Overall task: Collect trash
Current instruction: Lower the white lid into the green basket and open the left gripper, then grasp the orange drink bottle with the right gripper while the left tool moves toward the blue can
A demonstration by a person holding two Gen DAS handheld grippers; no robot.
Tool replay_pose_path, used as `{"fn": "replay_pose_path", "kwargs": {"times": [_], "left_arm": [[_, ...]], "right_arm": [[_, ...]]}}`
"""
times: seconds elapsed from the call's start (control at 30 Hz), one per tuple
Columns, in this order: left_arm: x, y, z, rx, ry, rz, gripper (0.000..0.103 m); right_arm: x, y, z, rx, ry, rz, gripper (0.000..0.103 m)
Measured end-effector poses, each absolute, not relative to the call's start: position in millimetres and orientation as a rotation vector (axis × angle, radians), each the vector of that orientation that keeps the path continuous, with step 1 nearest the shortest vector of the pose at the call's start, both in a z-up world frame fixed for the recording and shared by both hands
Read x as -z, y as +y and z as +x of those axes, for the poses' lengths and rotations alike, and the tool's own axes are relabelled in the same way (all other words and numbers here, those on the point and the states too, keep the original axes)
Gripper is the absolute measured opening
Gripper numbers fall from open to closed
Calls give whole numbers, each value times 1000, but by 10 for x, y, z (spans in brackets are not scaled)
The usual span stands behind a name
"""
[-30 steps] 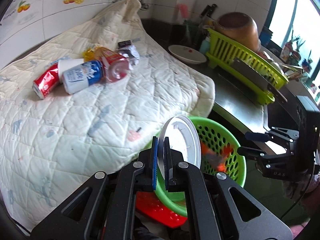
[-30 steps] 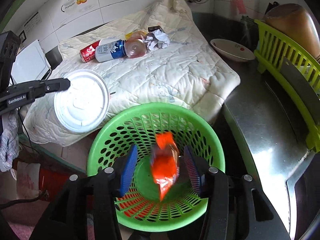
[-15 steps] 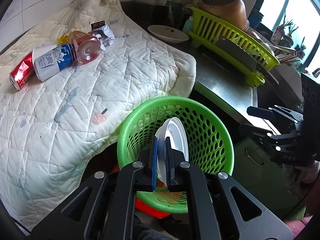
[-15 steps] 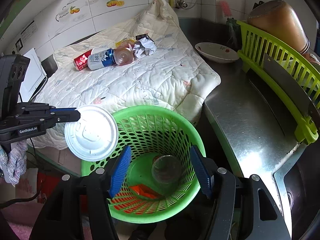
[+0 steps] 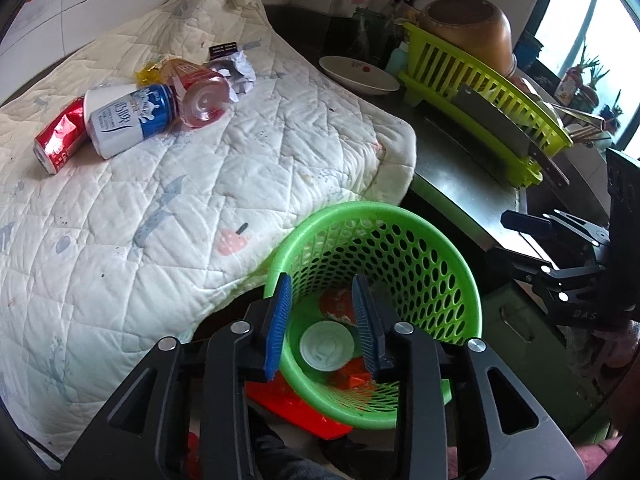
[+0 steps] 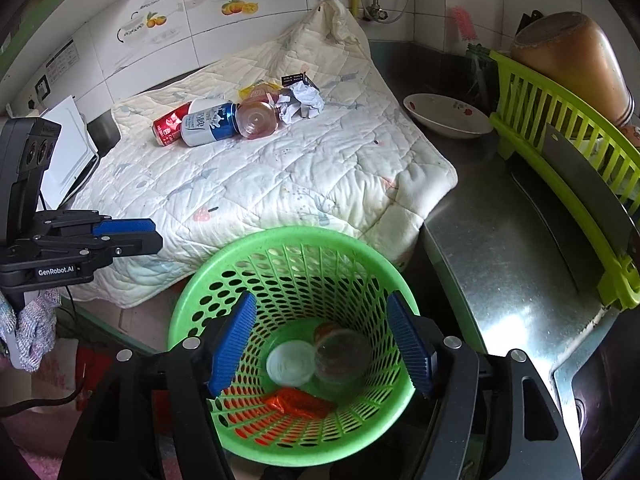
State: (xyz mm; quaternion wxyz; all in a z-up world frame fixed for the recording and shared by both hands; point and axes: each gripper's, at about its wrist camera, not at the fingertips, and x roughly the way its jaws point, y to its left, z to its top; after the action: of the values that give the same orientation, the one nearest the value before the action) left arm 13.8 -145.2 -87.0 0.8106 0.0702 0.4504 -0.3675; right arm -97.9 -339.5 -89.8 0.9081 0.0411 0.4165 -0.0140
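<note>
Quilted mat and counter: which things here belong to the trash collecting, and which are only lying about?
Part of the job:
- green basket
- white lid, clear cup, orange wrapper inside it
- red can, blue-and-white can, plastic bottle, crumpled paper, yellow wrapper on the mat

Just lying about:
- quilted mat
- white bowl
- dish rack

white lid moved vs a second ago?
Yes. The white lid was up at the green basket's rim, pinched in the left tongs; now it lies flat on the basket floor. The tongs have just been opening, nothing between them.
</note>
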Motion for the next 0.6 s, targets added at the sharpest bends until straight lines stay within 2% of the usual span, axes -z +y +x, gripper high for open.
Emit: {"fn": "replay_pose_path", "kwargs": {"times": [0.6], "left_arm": [[489, -663, 1101, 541, 850, 103, 51]], "right_arm": [[661, -3046, 109, -86, 833, 57, 70]]}}
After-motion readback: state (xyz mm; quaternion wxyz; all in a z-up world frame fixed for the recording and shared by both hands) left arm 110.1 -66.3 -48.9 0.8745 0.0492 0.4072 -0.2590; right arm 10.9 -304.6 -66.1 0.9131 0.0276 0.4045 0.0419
